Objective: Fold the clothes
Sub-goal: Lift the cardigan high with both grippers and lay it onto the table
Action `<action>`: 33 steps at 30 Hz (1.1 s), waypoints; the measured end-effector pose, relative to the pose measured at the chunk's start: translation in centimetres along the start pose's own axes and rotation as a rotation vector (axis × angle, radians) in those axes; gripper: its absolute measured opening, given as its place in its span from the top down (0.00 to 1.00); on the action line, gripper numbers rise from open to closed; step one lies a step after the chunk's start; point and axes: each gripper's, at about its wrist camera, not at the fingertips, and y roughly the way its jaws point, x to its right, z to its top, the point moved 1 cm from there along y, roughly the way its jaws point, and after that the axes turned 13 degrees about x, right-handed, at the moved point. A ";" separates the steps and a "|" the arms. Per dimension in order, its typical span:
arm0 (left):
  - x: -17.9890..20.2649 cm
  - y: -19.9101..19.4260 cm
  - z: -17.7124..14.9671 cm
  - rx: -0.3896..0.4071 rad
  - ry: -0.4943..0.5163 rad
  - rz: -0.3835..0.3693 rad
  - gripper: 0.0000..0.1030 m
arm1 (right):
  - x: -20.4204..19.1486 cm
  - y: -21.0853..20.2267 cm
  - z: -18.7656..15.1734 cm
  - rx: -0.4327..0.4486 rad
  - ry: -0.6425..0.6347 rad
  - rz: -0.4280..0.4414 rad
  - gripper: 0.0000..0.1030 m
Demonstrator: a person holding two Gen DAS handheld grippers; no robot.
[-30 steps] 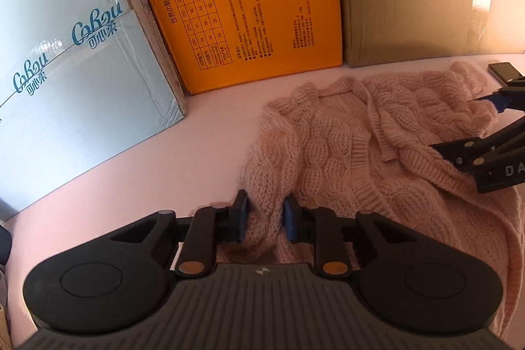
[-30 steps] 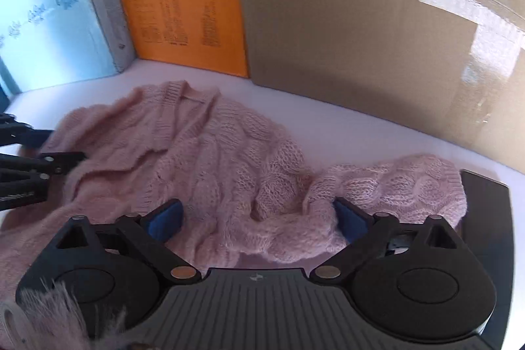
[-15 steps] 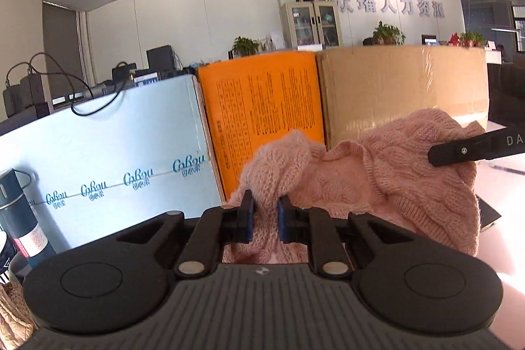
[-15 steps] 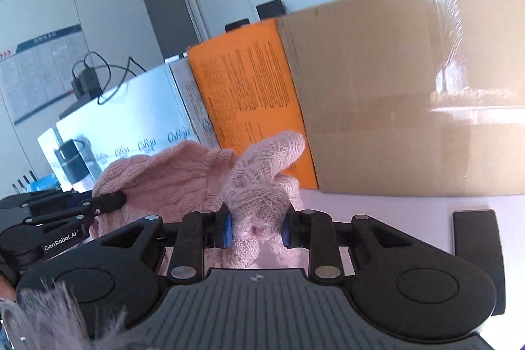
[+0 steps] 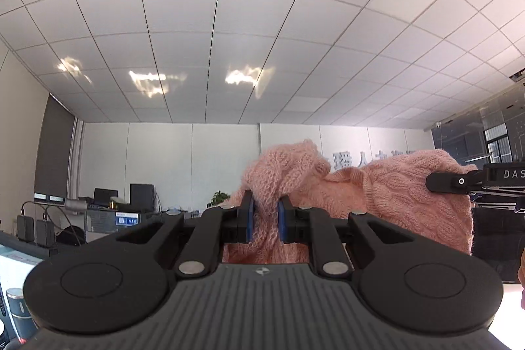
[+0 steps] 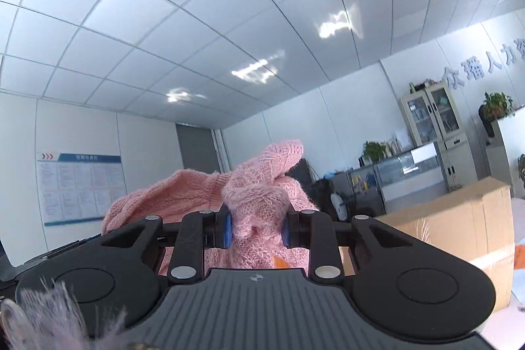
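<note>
Fuzzy pink cable-knit sweater (image 5: 387, 195) bunched in the middle of both views, chunky braided ribs, loose fluffy edges. Left gripper (image 5: 264, 220) nearly closed, blue pads pinching a thin fold. Right gripper (image 6: 256, 227) clamped on a thicker wad of knit, its black finger also poking in at the right edge of the left view.

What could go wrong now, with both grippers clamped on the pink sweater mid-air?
1. Left gripper pinches only a thin, loose-knit bunch of the sweater; it might slip or stretch.
2. Right gripper holds a thick wad, so the garment may hang twisted rather than spread flat.
</note>
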 end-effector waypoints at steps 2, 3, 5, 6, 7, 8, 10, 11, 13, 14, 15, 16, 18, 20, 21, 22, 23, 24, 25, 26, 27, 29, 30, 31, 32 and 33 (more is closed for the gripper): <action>0.2 -0.7 2.5 0.071 -0.005 -0.008 0.88 | -0.6 -1.2 2.5 0.059 -0.014 0.032 0.76; 0.2 -1.1 3.6 0.105 -0.008 -0.012 0.88 | -0.9 -1.7 3.7 0.090 -0.023 0.049 0.76; 0.4 -1.9 5.5 0.150 -0.021 -0.032 0.87 | -1.4 -2.5 5.6 0.149 -0.045 0.079 0.76; 0.4 -2.3 6.2 0.169 -0.028 -0.042 0.87 | -1.7 -3.0 6.4 0.182 -0.056 0.089 0.76; 0.6 -2.8 7.0 0.186 -0.030 -0.051 0.87 | -1.9 -3.5 7.1 0.212 -0.061 0.099 0.76; 0.7 -3.1 7.4 0.193 -0.027 -0.058 0.86 | -2.1 -4.0 7.7 0.242 -0.066 0.108 0.76; 1.0 -3.8 8.3 0.209 -0.018 -0.071 0.86 | -2.1 -4.7 8.4 0.286 -0.060 0.118 0.74; 1.0 -3.8 8.4 0.213 -0.016 -0.080 0.85 | -2.0 -5.0 8.6 0.299 -0.050 0.122 0.74; 1.0 -3.9 8.5 0.221 -0.011 -0.097 0.85 | -1.6 -5.3 8.6 0.311 -0.015 0.127 0.72; 1.0 -4.1 8.7 0.220 -0.010 -0.109 0.84 | -1.4 -5.4 8.5 0.309 0.011 0.126 0.72; 0.9 -4.4 8.9 0.220 -0.010 -0.121 0.84 | -1.2 -5.5 8.5 0.308 0.038 0.125 0.72; 0.9 -4.6 9.1 0.219 -0.010 -0.133 0.84 | -1.0 -5.5 8.2 0.305 0.063 0.122 0.71; 0.7 -4.4 8.5 0.192 0.007 -0.136 0.84 | -0.7 -5.4 7.5 0.292 0.098 0.116 0.70; 0.3 -3.8 7.4 0.145 0.029 -0.127 0.83 | -0.1 -4.6 6.1 0.266 0.124 0.100 0.68; 0.0 -3.4 6.4 0.107 0.038 -0.117 0.83 | 0.3 -4.2 5.3 0.242 0.136 0.090 0.68; -0.4 -2.7 5.3 0.064 0.041 -0.105 0.83 | 0.8 -3.5 4.3 0.211 0.151 0.079 0.68; -1.0 -1.9 4.3 0.020 0.042 -0.091 0.83 | 1.4 -2.4 3.0 0.176 0.171 0.065 0.68; -1.6 -0.7 2.3 -0.032 0.045 -0.072 0.83 | 2.0 -1.4 1.7 0.141 0.192 0.052 0.68; -2.1 0.5 0.2 -0.084 0.048 -0.052 0.83 | 2.8 -0.2 0.2 0.102 0.213 0.033 0.68; -2.6 1.7 -1.8 -0.136 0.050 -0.033 0.82 | 3.5 1.3 -1.5 0.060 0.222 0.011 0.68; -3.2 2.9 -3.9 -0.188 0.053 -0.013 0.81 | 4.4 2.8 -3.5 0.021 0.208 -0.015 0.68; -5.2 6.3 -9.9 -0.380 0.074 0.070 0.56 | 6.4 6.5 -8.2 -0.098 0.143 -0.092 0.48; -5.9 7.5 -12.7 -0.489 0.112 0.166 0.50 | 7.5 8.5 -10.9 -0.176 0.117 -0.134 0.26; -6.6 8.7 -15.5 -0.597 0.150 0.264 0.47 | 8.7 9.9 -13.4 -0.224 0.113 -0.173 0.25; -7.3 9.0 -17.2 -0.662 0.159 0.323 0.47 | 9.9 10.8 -15.4 -0.260 0.126 -0.203 0.25; -8.4 8.6 -18.4 -0.702 0.130 0.357 0.47 | 10.7 11.4 -16.8 -0.291 0.132 -0.239 0.25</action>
